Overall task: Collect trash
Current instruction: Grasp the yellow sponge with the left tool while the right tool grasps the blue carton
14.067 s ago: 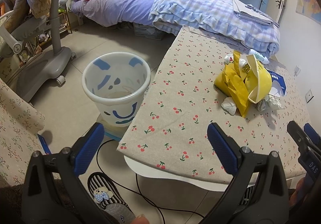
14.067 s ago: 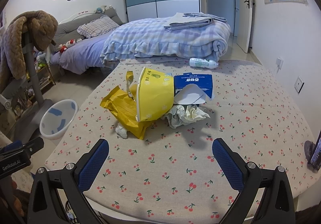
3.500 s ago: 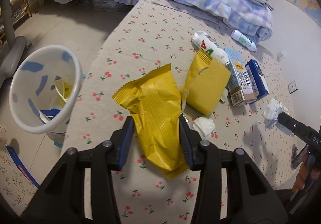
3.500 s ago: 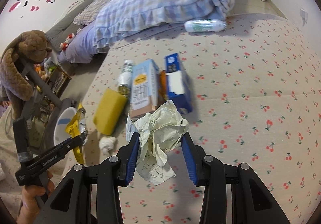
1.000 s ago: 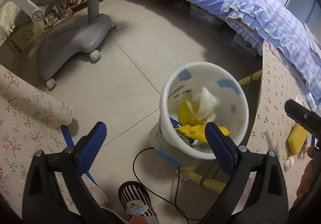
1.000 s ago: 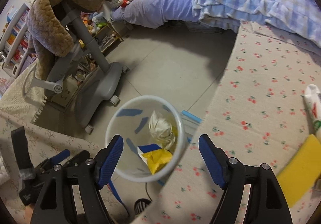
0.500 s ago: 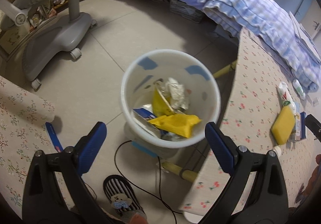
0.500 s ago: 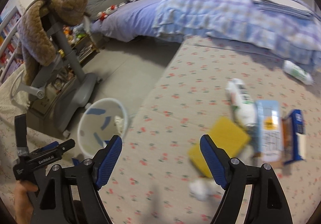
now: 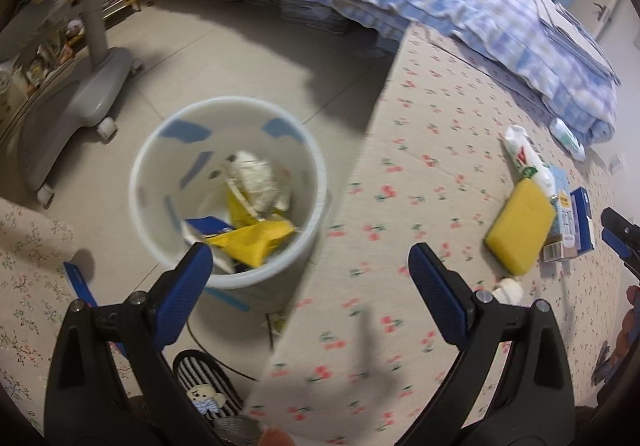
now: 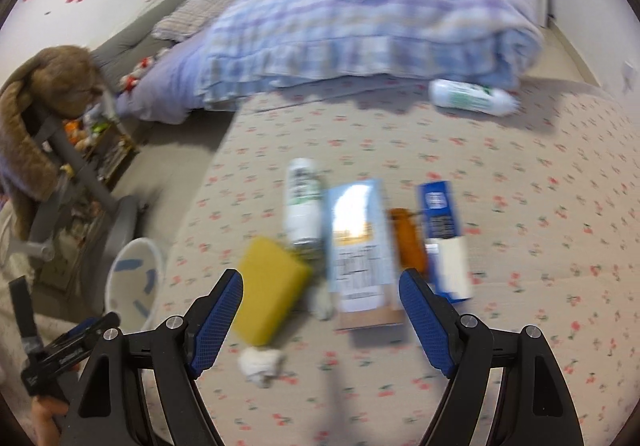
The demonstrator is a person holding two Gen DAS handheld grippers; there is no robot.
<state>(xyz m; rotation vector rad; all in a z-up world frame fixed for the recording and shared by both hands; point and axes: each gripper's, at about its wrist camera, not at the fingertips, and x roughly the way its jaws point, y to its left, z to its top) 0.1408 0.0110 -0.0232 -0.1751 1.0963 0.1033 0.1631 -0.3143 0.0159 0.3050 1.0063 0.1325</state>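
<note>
My left gripper (image 9: 310,286) is open and empty, over the table's left edge beside the white bin (image 9: 228,198). The bin holds a yellow wrapper (image 9: 252,242) and crumpled paper (image 9: 256,182). My right gripper (image 10: 320,320) is open and empty above the trash on the cherry-print table (image 10: 540,246). Below it lie a yellow pack (image 10: 270,290), a pale carton (image 10: 358,246), a white bottle (image 10: 302,202), a blue box (image 10: 442,230), an orange item (image 10: 408,242) and a white paper wad (image 10: 260,364). The yellow pack (image 9: 520,230) and the wad (image 9: 508,290) also show in the left wrist view.
A white-green bottle (image 10: 472,96) lies at the table's far side against the checked blanket (image 10: 360,30). A grey chair base (image 9: 76,102) stands left of the bin. A cable (image 9: 224,358) and a striped slipper (image 9: 208,386) lie on the floor below the bin.
Both grippers have swung right, from the bin toward the table. The right gripper now faces the trash pile closely. Both stay open and empty.
</note>
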